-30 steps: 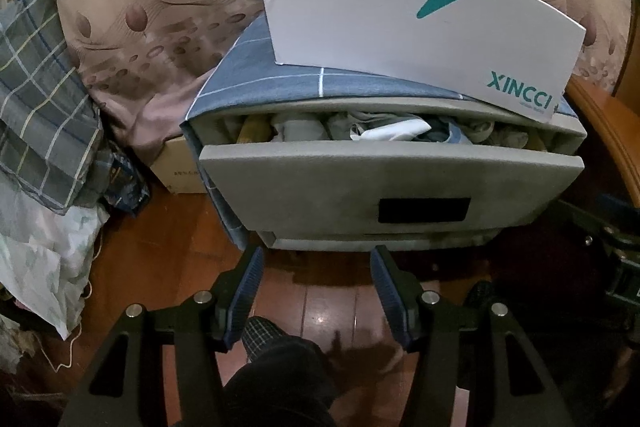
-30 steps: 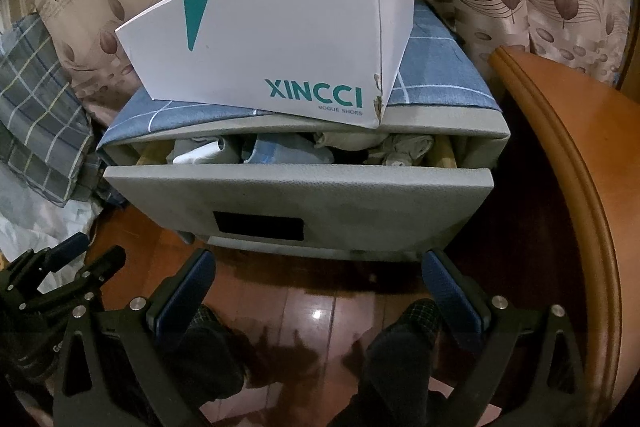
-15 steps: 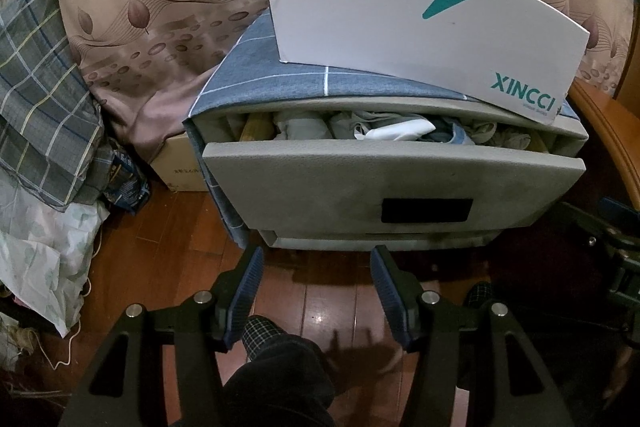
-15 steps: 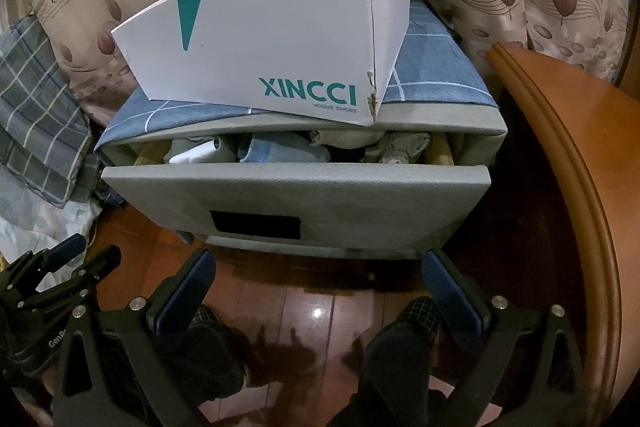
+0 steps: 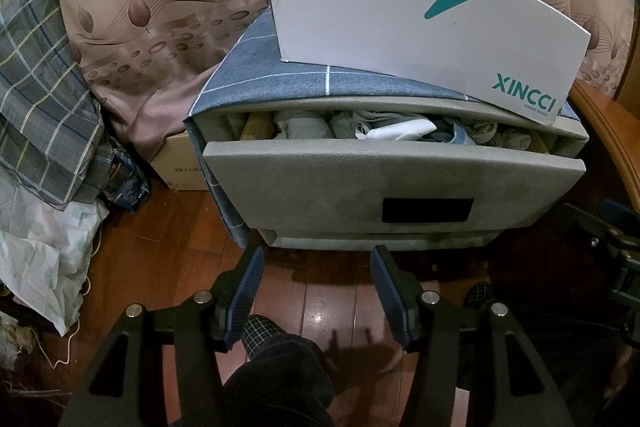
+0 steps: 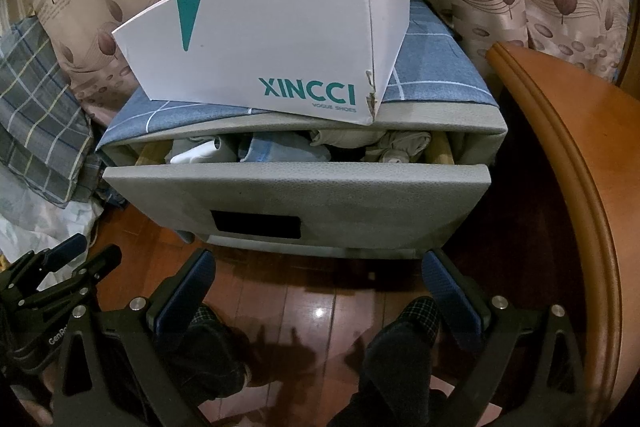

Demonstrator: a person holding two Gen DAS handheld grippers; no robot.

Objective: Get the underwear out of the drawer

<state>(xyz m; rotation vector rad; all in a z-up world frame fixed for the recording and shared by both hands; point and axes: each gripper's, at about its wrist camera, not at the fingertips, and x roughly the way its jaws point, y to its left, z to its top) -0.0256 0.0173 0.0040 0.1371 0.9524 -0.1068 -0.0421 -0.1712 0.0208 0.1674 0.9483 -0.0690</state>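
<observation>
A grey fabric drawer (image 5: 384, 183) (image 6: 304, 195) stands pulled partly open, with a dark handle slot in its front. Folded underwear and other light clothes (image 5: 400, 129) (image 6: 288, 147) fill it to the rim. My left gripper (image 5: 316, 267) is open and empty, low in front of the drawer, above the floor. My right gripper (image 6: 318, 269) is open wider and empty, also in front of the drawer. The left gripper also shows at the lower left of the right wrist view (image 6: 60, 267).
A white XINCCI shoe box (image 5: 420, 39) (image 6: 272, 43) sits on the blue checked cabinet top (image 6: 432, 75). A wooden furniture edge (image 6: 568, 155) curves along the right. Plaid cloth and bags (image 5: 40, 99) pile at the left. My slippered feet (image 6: 400, 331) rest on the wooden floor.
Both views have shifted slightly, with the drawer a little higher and closer. The jaws keep the same openings.
</observation>
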